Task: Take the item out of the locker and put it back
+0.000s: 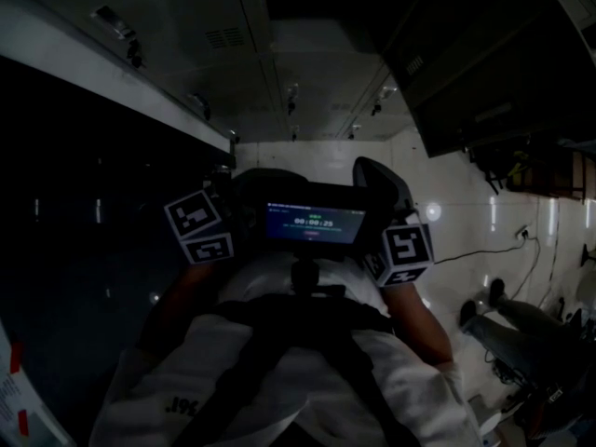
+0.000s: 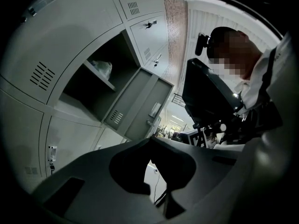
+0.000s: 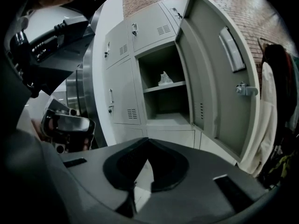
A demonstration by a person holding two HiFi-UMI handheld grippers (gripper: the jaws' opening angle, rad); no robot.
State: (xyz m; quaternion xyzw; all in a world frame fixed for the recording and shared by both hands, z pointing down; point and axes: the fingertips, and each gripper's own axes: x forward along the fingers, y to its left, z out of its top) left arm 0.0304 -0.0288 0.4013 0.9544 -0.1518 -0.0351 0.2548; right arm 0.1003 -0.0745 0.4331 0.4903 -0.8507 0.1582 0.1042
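Item point(image 3: 164, 79), a small white crumpled thing, lies on the shelf point(image 3: 174, 85) inside the open locker point(image 3: 161, 104). The door point(image 3: 219, 78) is swung out to the right.

Left gripper point(image 2: 150, 148): jaws together, nothing between them. Right gripper point(image 3: 147, 153): jaws together, also empty. Both are held near the person's chest, well apart from the locker and facing it.

Stage is ambiguous. Item on the shelf with empty grippers fits both an item waiting to come out and one already set back in.

Risks, as a judgement:
- Any reach into the compartment could clip the door edge or the shelf lip, because the opening is narrow and the shelf splits it.
- The item looks soft and light. A nudge could push it to the far wall or off the shelf front, and a pinch could catch only a fold and let it slip.
- The head view is very dark, so aiming from it is poor.

Orientation: the item sits as a low heap with one peak pointing up. Its long axis seems to run left-right along the shelf, but it is too small to be sure.
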